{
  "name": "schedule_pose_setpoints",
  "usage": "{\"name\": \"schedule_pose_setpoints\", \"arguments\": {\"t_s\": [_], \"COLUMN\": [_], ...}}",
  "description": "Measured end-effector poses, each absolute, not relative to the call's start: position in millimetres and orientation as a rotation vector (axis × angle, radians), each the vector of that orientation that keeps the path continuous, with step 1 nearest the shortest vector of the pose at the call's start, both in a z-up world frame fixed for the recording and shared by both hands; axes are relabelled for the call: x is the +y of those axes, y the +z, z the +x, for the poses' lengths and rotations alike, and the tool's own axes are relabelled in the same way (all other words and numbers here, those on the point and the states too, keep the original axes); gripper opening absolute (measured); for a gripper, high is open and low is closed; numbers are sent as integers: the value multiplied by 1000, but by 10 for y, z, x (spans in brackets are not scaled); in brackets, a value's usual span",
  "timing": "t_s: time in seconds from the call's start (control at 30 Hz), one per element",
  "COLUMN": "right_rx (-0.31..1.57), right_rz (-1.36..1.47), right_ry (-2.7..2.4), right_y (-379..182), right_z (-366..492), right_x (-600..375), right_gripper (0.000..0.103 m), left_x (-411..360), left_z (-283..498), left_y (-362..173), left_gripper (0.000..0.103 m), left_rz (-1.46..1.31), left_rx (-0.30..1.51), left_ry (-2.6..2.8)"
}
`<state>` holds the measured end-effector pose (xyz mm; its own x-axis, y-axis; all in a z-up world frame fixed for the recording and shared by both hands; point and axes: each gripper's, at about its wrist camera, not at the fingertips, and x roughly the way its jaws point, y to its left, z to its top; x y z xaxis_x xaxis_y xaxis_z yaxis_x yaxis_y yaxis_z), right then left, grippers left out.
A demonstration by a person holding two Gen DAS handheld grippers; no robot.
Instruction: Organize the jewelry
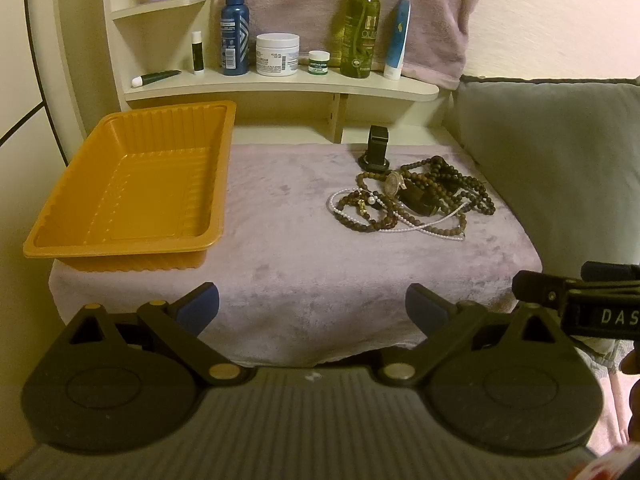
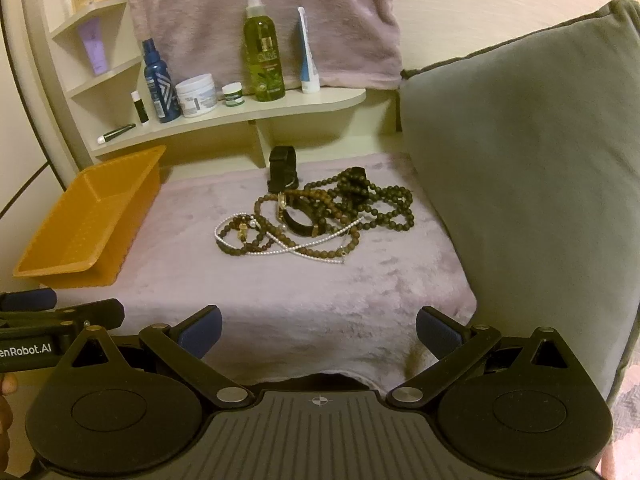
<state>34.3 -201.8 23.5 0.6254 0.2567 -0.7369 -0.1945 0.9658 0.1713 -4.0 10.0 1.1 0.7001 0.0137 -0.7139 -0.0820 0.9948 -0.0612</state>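
Lying tangled on the mauve cloth (image 1: 288, 240), the jewelry heap (image 2: 316, 216) comprises dark wooden beads, white pearls and a black-strapped watch, right of the orange tray (image 1: 132, 188); both grippers' fingers spread wide, empty.

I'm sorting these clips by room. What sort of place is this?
Probably a bedroom or dressing corner at home: a corner shelf of toiletries such as an olive oil spray bottle, a grey cushion, and a plush cloth holding tangled jewelry.

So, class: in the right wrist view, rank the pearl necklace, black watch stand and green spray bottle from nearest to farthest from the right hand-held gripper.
1. Pearl necklace, front of the pile, mid-cloth.
2. Black watch stand, behind the pile.
3. Green spray bottle, on the back shelf.
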Motion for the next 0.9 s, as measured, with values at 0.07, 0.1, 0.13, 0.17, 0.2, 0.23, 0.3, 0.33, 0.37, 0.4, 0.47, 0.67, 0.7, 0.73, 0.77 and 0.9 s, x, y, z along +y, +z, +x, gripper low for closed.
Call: {"name": "schedule_pose_setpoints", "arguments": {"t_s": [0.07, 0.1, 0.13, 0.17, 0.2, 0.23, 0.3, 0.33, 0.37, 0.4, 0.47, 0.67, 0.7, 0.73, 0.77, 0.9], "right_rx": [858, 858, 857, 857, 857, 857, 858, 857, 857, 857, 856, 856, 856, 856, 856, 856], "right_rz": [77, 77, 78, 78, 77, 77, 78, 76, 76, 76, 77, 77, 77, 77, 78, 79], "right_ry": [260, 261, 262, 262, 262, 261, 261, 262, 263, 263, 263, 262, 262, 262, 262, 262], "right_y": [233, 234, 232, 234, 237, 238, 240, 240, 239, 239, 238, 241, 241, 242, 241, 233], "right_z": [345, 346, 347, 349, 350, 353, 358, 354, 355, 356, 354, 359, 361, 362, 363, 365], "right_x": [-2025, -2023, -2027, -2022, -2022, -2019, -2015, -2018, -2021, -2020, -2023, -2024, -2022, -2025, -2031, -2034], "right_gripper": [102, 102, 102, 102, 102, 102, 102, 102, 102, 102, 102, 102, 102, 102, 102, 102], "left_x": [94, 94, 93, 95, 95, 92, 93, 92, 90, 89, 89, 92, 91, 91, 92, 91], "left_z": [-42, -41, -43, -43, -41, -44, -43, -41, -40, -40, -40, -41, -41, -41, -41, -42], "left_y": [8, 9, 6, 6, 7, 5, 5, 5, 6, 5, 3, 3, 3, 4, 4, 3], "left_gripper": [99, 99, 99, 99, 99, 99, 99, 99, 99, 99, 99, 99, 99, 99, 99, 99], "left_rz": [-91, -90, -90, -92, -92, -91, -90, -90, -90, -90, -90, -90, -90, -90, -91, -91], "left_rx": [794, 793, 792, 793, 793, 792, 792, 793, 793, 793, 793, 792, 792, 792, 793, 792], "left_ry": [54, 54, 55, 54, 54, 55, 54, 53, 53, 54, 53, 52, 53, 53, 52, 53]}}
